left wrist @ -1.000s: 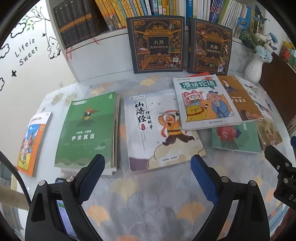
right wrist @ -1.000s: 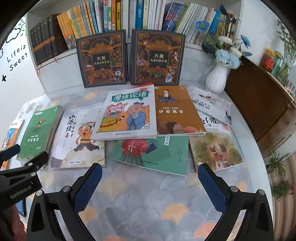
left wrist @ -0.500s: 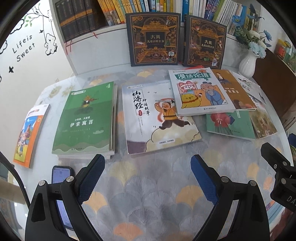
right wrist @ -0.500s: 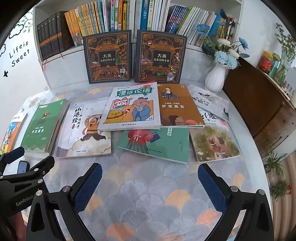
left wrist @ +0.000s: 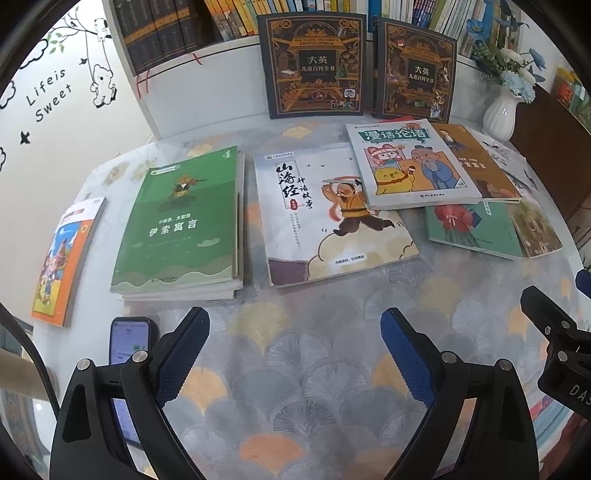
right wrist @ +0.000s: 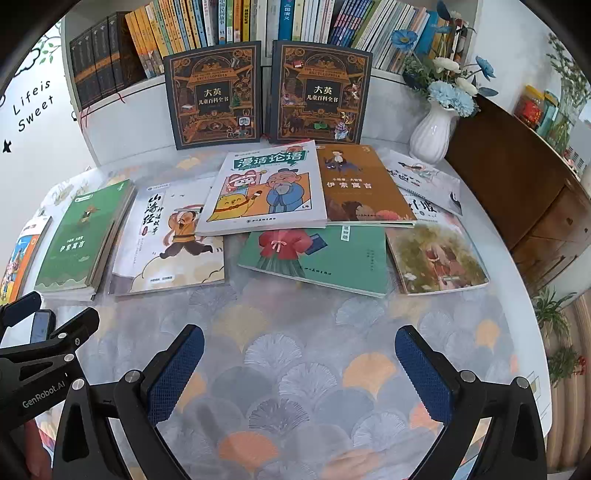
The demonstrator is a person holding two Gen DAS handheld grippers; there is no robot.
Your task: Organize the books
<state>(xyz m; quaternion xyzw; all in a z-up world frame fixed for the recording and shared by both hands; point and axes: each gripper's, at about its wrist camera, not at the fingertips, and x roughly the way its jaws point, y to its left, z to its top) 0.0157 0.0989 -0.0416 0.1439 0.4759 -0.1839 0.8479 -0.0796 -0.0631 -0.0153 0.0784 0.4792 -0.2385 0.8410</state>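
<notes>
Both wrist views look from just above the near table (left wrist: 295, 387) edge toward the shelf (right wrist: 258, 22) at 12 o'clock, sharing the spread books (right wrist: 266, 188), the left view set further left.

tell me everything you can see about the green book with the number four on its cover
The green book is a glossy paperback with a small figure above white Chinese title characters, a white 4 in one top corner and a pale wavy band along the bottom edge. It lies flat, cover up and closed, on top of a short stack of similar books, on the patterned tablecloth. It sits apart from the white illustrated book beside it. Neither gripper touches it.
</notes>
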